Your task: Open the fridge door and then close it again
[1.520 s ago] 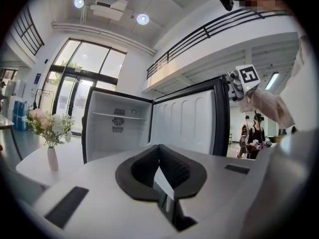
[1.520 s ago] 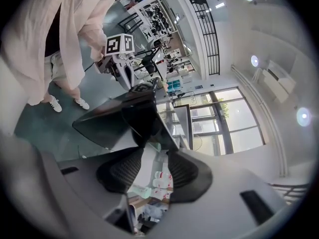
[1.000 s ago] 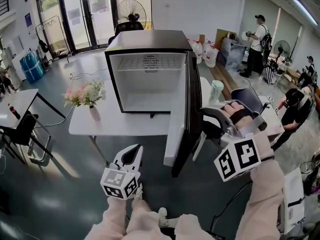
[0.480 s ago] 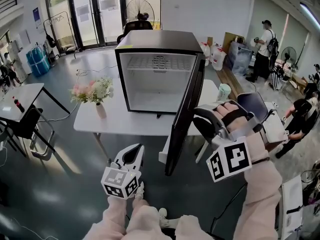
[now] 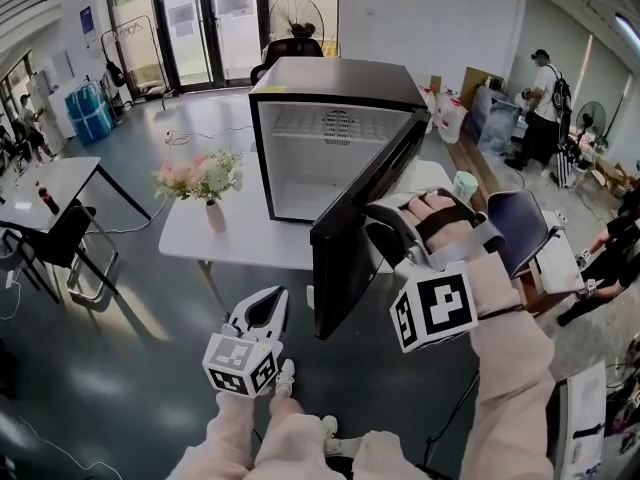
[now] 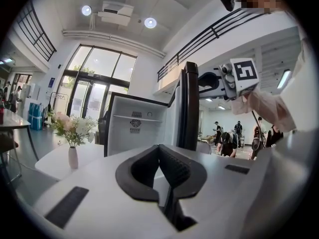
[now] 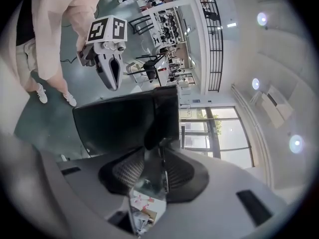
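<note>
The fridge (image 5: 330, 78) is seen standing on a white desk (image 5: 230, 240), with its white inside exposed. Its door (image 5: 345, 258) is hinged at the fridge's right side in the head view. The door is swung partway out from the fridge, with its dark outer face turned toward the person. The door's free edge is held by the right tool (image 5: 380, 233), just in front of the fridge. This tool's jaws have just been closing, and in the right gripper view the door's edge is caught between the pads. The left tool (image 5: 272, 296) is held low, in front of the fridge and well apart from it. It is pointed toward the fridge, with its jaws brought together on nothing. A vase of flowers (image 5: 205, 183) is set on the desk left of the fridge.
</note>
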`<state>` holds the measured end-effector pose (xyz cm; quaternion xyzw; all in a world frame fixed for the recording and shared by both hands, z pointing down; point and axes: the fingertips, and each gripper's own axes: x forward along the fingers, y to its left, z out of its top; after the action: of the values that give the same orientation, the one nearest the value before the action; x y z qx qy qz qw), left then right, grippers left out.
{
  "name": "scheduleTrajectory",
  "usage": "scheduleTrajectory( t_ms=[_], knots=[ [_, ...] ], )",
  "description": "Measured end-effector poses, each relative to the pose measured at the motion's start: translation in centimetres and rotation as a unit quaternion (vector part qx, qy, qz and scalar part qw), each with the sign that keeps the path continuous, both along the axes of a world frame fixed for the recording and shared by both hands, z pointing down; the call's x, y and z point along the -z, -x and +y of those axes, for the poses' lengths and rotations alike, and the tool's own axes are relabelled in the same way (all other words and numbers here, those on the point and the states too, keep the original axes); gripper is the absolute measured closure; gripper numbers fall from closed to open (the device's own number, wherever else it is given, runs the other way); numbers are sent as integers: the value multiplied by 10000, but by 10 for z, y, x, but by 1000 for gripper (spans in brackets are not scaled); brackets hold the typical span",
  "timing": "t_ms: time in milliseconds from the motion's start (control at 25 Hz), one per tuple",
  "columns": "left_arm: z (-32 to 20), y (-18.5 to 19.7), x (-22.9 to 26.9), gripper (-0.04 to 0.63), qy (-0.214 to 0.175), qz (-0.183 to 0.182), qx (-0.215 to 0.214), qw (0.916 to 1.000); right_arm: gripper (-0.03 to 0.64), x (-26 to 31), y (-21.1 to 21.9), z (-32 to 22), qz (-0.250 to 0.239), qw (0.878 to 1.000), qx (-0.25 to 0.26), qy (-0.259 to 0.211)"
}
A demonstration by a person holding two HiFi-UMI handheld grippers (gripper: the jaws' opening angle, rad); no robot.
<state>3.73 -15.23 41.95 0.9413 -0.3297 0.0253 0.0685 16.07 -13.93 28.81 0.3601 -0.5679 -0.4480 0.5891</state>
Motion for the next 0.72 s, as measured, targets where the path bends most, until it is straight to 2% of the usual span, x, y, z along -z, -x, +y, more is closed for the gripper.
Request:
scheduleTrajectory(
  t_ms=[720],
  knots=[
    [-41, 49, -2, 584, 34, -34, 563, 9984, 492, 0, 44, -82, 100, 9993, 307, -173]
  ],
)
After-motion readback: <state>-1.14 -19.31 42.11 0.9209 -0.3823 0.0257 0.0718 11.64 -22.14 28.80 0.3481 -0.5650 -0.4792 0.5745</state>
